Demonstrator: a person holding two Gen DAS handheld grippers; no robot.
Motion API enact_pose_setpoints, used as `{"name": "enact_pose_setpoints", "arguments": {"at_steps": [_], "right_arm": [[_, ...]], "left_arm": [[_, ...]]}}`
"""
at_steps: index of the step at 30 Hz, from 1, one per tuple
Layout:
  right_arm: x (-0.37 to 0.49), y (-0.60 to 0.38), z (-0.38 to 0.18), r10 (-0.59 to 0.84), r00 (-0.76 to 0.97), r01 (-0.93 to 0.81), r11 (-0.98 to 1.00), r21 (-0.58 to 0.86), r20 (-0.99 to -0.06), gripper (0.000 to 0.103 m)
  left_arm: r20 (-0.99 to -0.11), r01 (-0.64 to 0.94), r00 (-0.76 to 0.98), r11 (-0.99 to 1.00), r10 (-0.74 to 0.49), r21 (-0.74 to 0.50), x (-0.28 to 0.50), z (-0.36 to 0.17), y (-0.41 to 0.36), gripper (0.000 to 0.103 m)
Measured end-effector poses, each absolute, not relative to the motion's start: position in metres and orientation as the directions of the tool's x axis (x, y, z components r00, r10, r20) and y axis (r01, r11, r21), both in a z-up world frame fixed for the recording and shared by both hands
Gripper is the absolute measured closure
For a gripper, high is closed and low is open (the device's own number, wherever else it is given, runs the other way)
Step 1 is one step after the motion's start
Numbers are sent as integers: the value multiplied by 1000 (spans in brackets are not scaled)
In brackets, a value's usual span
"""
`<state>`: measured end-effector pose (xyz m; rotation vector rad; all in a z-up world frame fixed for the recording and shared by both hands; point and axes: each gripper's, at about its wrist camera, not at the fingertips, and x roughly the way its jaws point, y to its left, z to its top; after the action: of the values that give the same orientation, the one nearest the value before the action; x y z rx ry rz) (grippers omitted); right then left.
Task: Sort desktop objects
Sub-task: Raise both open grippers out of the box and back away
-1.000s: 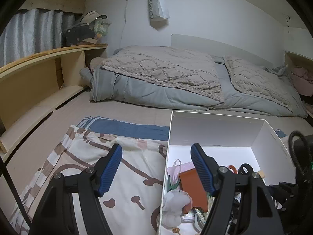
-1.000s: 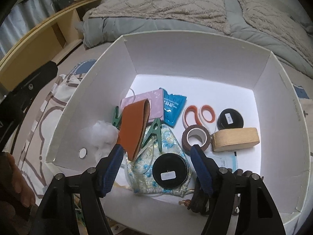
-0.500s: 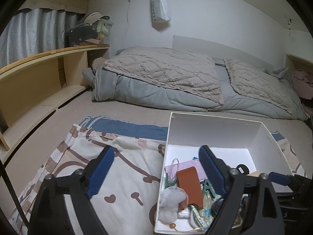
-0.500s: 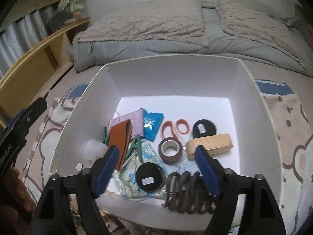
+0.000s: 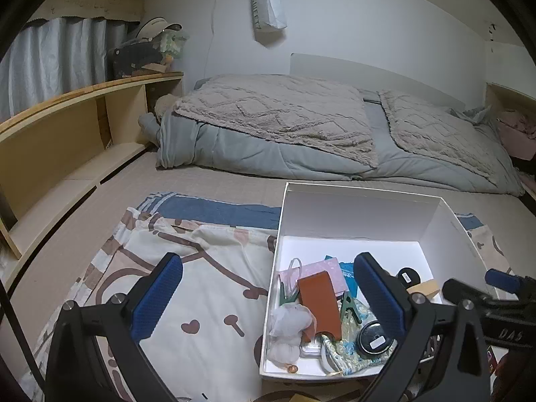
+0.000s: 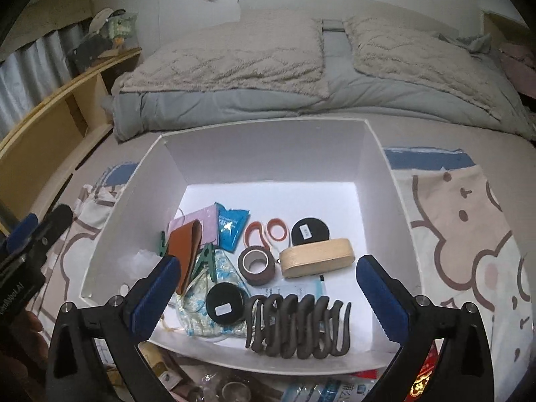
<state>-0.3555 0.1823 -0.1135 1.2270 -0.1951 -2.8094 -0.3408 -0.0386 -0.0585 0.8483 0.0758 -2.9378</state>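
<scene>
Right wrist view looks down into the white box (image 6: 268, 154), which sits on a patterned cloth (image 6: 469, 234) spread over the bed. Its near wall runs under the camera, and the clutter below that edge, wrappers with printed characters and a red-and-gold item, is cut off and too blurred to read. The right tongs (image 6: 268, 288) are spread wide with nothing between the blue pads (image 6: 154, 298). Just below them a dark coiled hair claw (image 6: 298, 325) lies at the near side of the box floor. Behind it are a round black tin (image 6: 224, 305) with a white label too small to read, a second black tin (image 6: 310, 231), a brown tape roll (image 6: 256, 264), a pale wooden block (image 6: 316, 258), orange-handled scissors (image 6: 266, 231) partly hidden by the tape, a blue sachet (image 6: 231, 226) with illegible white print, a brown leather case (image 6: 184, 254) and green clips (image 6: 204, 261). A flat printed packet (image 6: 291, 289) under the claw shows only fine unreadable text.

Left wrist view has the left tongs (image 5: 268, 298) equally wide apart and holding nothing, straddling the box's left wall above the cloth. A white plush lump (image 5: 288, 331) sits in the box's near corner. The right tool's arm at the right edge bears lettering that looks like "DAS". A white pouch (image 5: 268, 10) hanging on the wall carries vertical text, only partly legible.
</scene>
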Motion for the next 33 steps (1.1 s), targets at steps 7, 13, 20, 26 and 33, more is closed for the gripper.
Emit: {"name": "enact_pose_setpoints", "arguments": {"at_steps": [7,13,20,26,33], "right_arm": [[-342,195,-97,-111,-731,-1,-987,164,-674,0],[-330,202,-85,-93,-778,-7,-988,156,-621,0],[-315,205,-77,-72,-822,9,-993,114,-564,0],[-300,215,-66,-31,-867,-12,-996,85,-497,0],[-292,224,-64,9,-885,-33,-999,43,-465,0]], "left_arm": [[-526,80,-849,-996,-53,-29,-333,-50,-35,0],[-512,70,-858,-997,-42,-35,-323,-41,-33,0],[-503,47,-864,-998,-21,-39,-314,-39,-30,0],[-498,46,-867,-997,-6,-68,-310,-33,-32,0],[-492,47,-870,-994,9,-101,-306,-26,-37,0]]}}
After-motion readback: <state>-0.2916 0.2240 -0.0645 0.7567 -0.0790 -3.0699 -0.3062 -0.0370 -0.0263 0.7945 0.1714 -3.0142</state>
